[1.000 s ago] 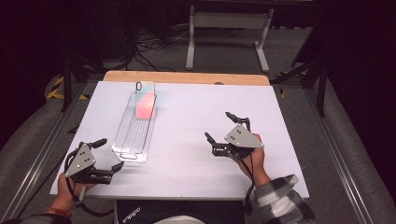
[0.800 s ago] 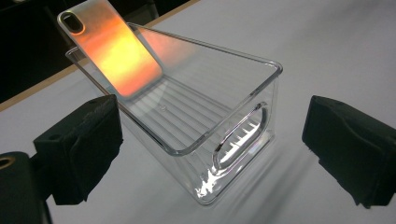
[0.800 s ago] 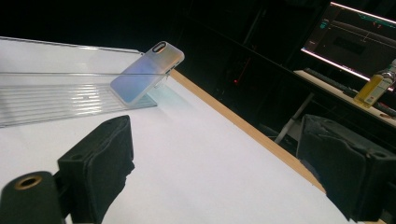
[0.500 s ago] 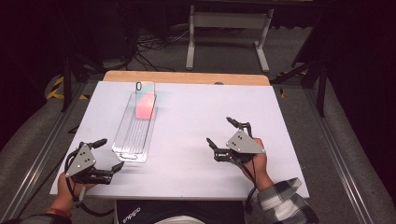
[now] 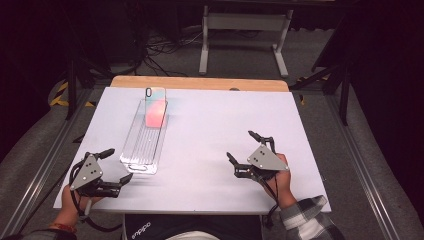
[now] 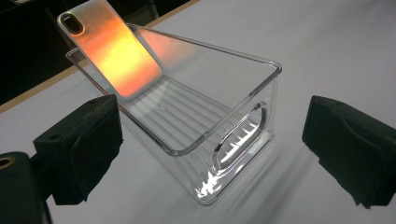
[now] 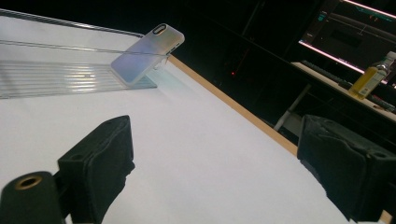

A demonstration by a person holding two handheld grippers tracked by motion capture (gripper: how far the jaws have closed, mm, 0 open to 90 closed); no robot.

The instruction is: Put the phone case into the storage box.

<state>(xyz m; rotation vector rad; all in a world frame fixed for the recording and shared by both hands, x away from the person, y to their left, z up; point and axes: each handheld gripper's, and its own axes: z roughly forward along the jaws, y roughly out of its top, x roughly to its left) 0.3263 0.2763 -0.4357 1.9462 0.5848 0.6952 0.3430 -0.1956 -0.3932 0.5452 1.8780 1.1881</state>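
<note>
In the high view my left gripper [image 5: 116,167] sits at the lower left of the frame, its jaws apart and empty, just beside the near end of the clear bin [image 5: 134,150]. My right gripper [image 5: 243,153] is at the lower right, also with jaws apart and holding nothing, well apart from the bin.

The phone case [image 5: 155,106] stands tilted inside the far end of the bin, leaning on the far wall, in the upper left part of the frame. In the left gripper view the bin's near wall [image 6: 243,126] lies between the two pads.

I think the main risk is the bin itself. It is light and smooth, so if I close on the near wall off-centre, it can slide or turn on the white table [image 5: 210,125]. Then the leaning case [image 6: 109,44] may fall flat. The transparent rim is also hard for me to judge, so a pad can hit it from above.
</note>
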